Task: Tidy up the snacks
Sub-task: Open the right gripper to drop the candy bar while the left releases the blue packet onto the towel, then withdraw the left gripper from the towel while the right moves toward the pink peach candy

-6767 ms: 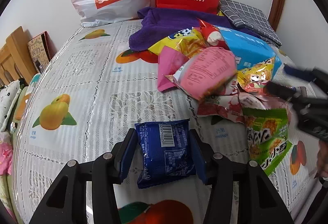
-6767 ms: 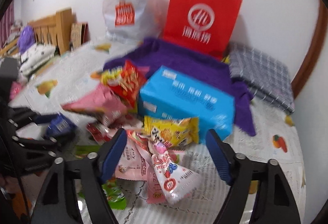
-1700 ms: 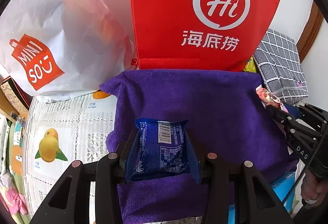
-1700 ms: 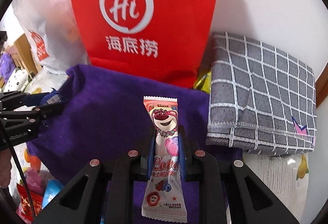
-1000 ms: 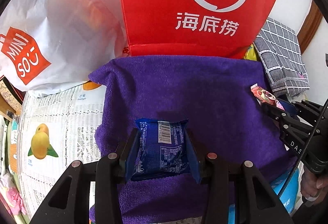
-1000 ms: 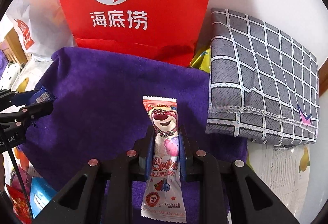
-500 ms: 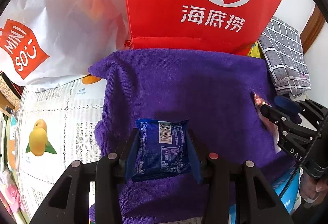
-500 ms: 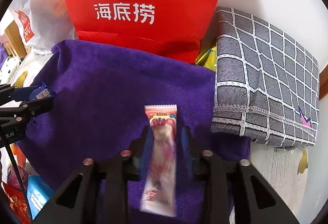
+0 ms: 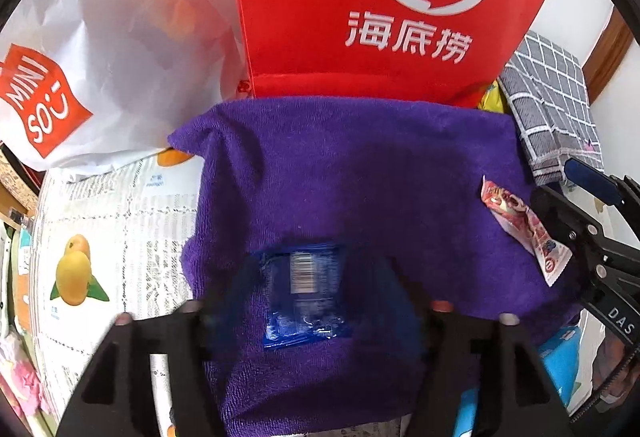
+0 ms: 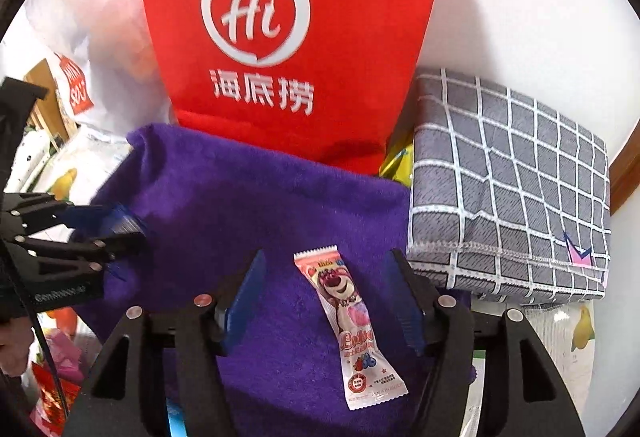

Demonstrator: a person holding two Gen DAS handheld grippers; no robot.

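Since a second ago both my claws have been opening: the blue packet (image 9: 306,295) that my left claw (image 9: 316,311) clamped now lies loose on the purple towel (image 9: 360,173) between blurred, parted jaws, and the pink bear-print snack stick (image 10: 350,325) has dropped from my right claw (image 10: 322,301) onto the same towel, tilted a little, with clear gaps to both blue pads. Neither claw grips anything. To finish this release well, I should lift each claw straight up and back so no pad drags a wrapper across the nap, keeping the two snacks apart as they lie. The towel covers part of a worktop with a fruit-print cover (image 9: 116,221); a red paper bag (image 9: 384,9), a white shopping bag (image 9: 108,49) and a folded grey checked cloth (image 10: 508,189) stand against the white wall.
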